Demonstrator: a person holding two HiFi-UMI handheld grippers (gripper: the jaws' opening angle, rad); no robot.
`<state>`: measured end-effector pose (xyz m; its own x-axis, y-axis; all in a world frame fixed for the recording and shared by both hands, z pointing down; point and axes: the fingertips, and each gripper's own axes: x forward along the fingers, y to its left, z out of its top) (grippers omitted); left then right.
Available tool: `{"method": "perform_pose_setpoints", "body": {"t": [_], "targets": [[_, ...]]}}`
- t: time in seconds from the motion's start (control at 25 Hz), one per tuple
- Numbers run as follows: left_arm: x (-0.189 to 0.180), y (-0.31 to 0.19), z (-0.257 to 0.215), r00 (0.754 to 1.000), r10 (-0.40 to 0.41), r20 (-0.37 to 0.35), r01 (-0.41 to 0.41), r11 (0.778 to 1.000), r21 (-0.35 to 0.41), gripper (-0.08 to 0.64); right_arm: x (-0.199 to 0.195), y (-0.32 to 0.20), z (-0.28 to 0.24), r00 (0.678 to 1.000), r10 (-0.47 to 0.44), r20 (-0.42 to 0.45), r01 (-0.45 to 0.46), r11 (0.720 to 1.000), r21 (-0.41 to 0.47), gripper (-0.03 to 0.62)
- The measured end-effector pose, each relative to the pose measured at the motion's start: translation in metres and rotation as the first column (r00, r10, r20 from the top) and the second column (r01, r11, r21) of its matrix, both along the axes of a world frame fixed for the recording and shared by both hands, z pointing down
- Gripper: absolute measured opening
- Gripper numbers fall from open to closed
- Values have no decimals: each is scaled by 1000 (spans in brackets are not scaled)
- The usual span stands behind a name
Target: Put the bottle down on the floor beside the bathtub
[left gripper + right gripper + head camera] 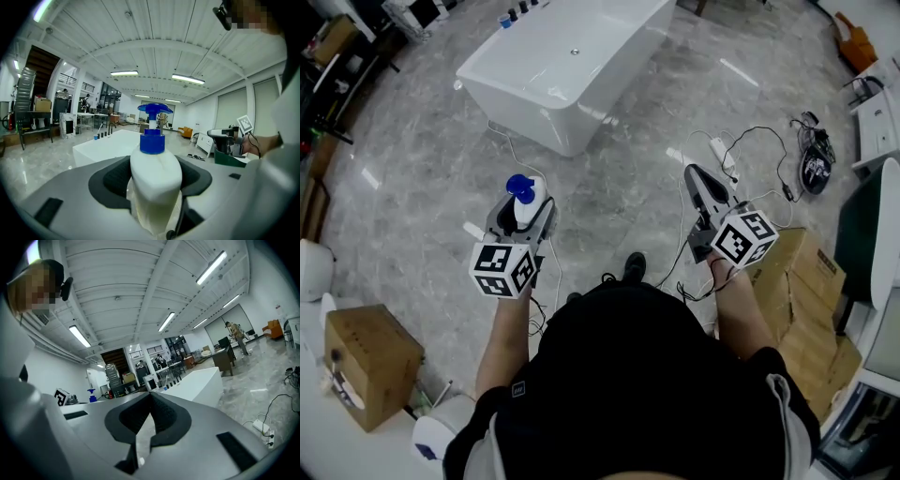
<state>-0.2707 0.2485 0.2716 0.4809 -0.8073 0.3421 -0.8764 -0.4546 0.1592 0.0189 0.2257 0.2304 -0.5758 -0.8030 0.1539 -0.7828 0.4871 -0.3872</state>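
A white pump bottle (527, 200) with a blue pump head stands upright between the jaws of my left gripper (521, 212), which is shut on it. In the left gripper view the bottle (155, 180) fills the middle, its blue pump above the jaws. The white bathtub (567, 66) stands on the grey marble floor ahead, some way off; it shows behind the bottle as a white block (108, 146). My right gripper (704, 188) is held out at the right with its jaws shut and nothing in them (149, 418).
White cables and a power strip (719, 150) lie on the floor ahead right. Cardboard boxes (797, 281) stand at my right, another box (370, 361) at my left. A dark bundle of gear (814, 161) lies at far right. Small bottles line the tub's far end (517, 11).
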Motion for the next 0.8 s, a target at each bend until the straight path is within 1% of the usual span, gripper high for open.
{"method": "perform_pose_setpoints", "body": {"t": [0.12,0.24,0.36,0.44,0.52,0.6,0.8], "targets": [[34,-26,-5,1000,3,-1,-3,1000,2,279,32,-21,4,1000,-7,-2,7,1000,-9,28],[68,-50,-6,1000,-1,11,1,1000,0,279,69,-36,10,1000,-3,15,4,1000,-18,28],[98,-67,-4,1000,4,27,-4,1000,-12,279,102,-43,21,999,9,32,-8,999,-37,28],[117,-75,-5,999,17,30,-17,1000,-17,279,120,-44,30,1000,21,19,-20,998,-53,28],[132,-83,-8,999,31,27,-31,999,-16,279,132,-47,39,1000,25,1,-25,998,-65,28],[144,-89,-8,999,44,31,-44,999,-20,279,137,-50,45,1000,25,4,-24,997,-76,28],[160,-111,-1,998,60,28,-59,998,-34,279,141,-64,54,1000,22,20,-20,995,-100,28]]}}
